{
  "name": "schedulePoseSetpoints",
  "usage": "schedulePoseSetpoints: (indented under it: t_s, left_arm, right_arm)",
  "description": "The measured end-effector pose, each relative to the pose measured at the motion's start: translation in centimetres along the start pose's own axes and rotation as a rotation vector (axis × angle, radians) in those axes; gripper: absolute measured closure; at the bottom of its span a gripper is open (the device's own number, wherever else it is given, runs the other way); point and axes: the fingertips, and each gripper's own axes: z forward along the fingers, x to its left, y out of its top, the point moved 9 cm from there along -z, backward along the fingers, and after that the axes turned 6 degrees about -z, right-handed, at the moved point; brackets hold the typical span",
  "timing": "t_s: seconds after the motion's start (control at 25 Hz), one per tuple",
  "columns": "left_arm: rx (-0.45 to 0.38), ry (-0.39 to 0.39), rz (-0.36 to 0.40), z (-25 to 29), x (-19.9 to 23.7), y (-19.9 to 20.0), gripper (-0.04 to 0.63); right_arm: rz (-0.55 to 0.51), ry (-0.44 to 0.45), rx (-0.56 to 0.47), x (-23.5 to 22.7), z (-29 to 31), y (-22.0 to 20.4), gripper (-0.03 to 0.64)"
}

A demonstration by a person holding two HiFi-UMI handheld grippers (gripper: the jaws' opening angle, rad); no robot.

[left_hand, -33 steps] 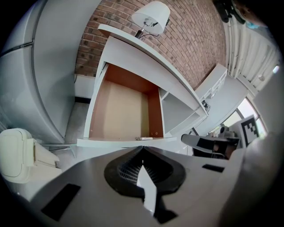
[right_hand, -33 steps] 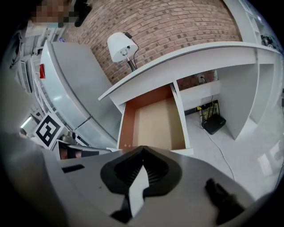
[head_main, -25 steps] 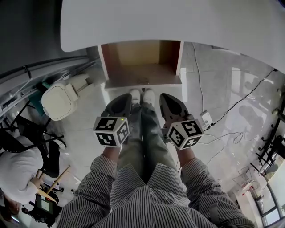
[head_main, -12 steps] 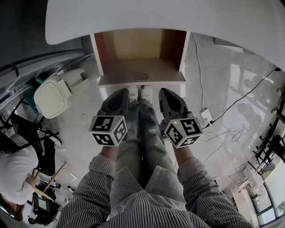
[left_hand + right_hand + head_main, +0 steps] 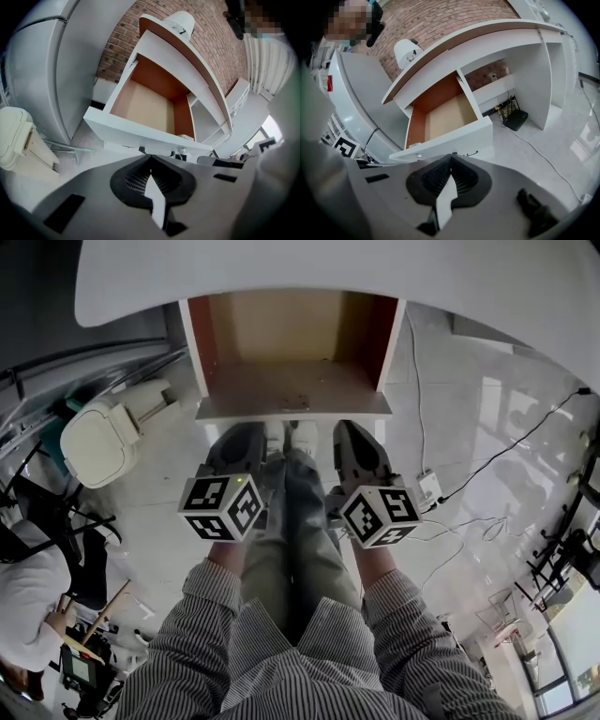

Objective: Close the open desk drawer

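The open drawer (image 5: 291, 352) juts out from under the white desk top (image 5: 328, 277); its inside is bare brown wood, and its white front panel (image 5: 292, 407) faces me. My left gripper (image 5: 246, 432) and right gripper (image 5: 349, 432) are side by side just short of that panel, both shut and holding nothing. In the left gripper view the drawer (image 5: 145, 101) lies straight ahead, its front panel (image 5: 136, 131) just beyond the left gripper (image 5: 151, 155). The right gripper view shows the drawer (image 5: 445, 117) likewise, just past the right gripper (image 5: 452, 153).
A white lidded bin (image 5: 98, 442) stands on the floor at the left of the drawer. Cables (image 5: 497, 474) and a power strip (image 5: 427, 488) lie on the floor at the right. A black box (image 5: 516, 119) sits under the desk. A seated person (image 5: 28, 615) is at far left.
Both grippers have moved forward towards the drawer's front panel, which now stands larger and nearer in the head view. The drawer has stayed open.
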Motion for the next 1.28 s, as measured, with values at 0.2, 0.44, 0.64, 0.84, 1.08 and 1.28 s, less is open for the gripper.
schedulePoseSetpoints:
  t_s: [0.2, 0.44, 0.64, 0.84, 1.08, 1.28]
  left_arm:
    - [-0.043, 0.013, -0.016, 0.1, 0.4, -0.1, 0.583]
    - [-0.088, 0.024, -0.01, 0.2, -0.2, -0.3, 0.583]
    - [-0.121, 0.002, -0.011, 0.3, -0.8, 0.0, 0.583]
    - [-0.14, 0.003, -0.012, 0.3, -0.7, 0.2, 0.583]
    - [-0.152, 0.011, 0.017, 0.2, -1.0, 0.2, 0.583]
    - [-0.163, 0.01, 0.038, -0.1, -1.1, 0.6, 0.583]
  right_arm:
    - [0.041, 0.015, -0.04, -0.2, 0.4, 0.2, 0.6]
    - [0.062, 0.0, -0.079, -0.3, 0.4, 0.4, 0.6]
    - [0.038, -0.001, -0.095, -0.5, 0.4, 0.7, 0.6]
    - [0.032, -0.006, -0.105, -0.4, 0.5, 0.5, 0.6]
    - [-0.003, -0.022, -0.094, -0.2, 0.3, 0.8, 0.6]
    - [-0.063, -0.008, -0.094, 0.0, 0.2, 1.2, 0.6]
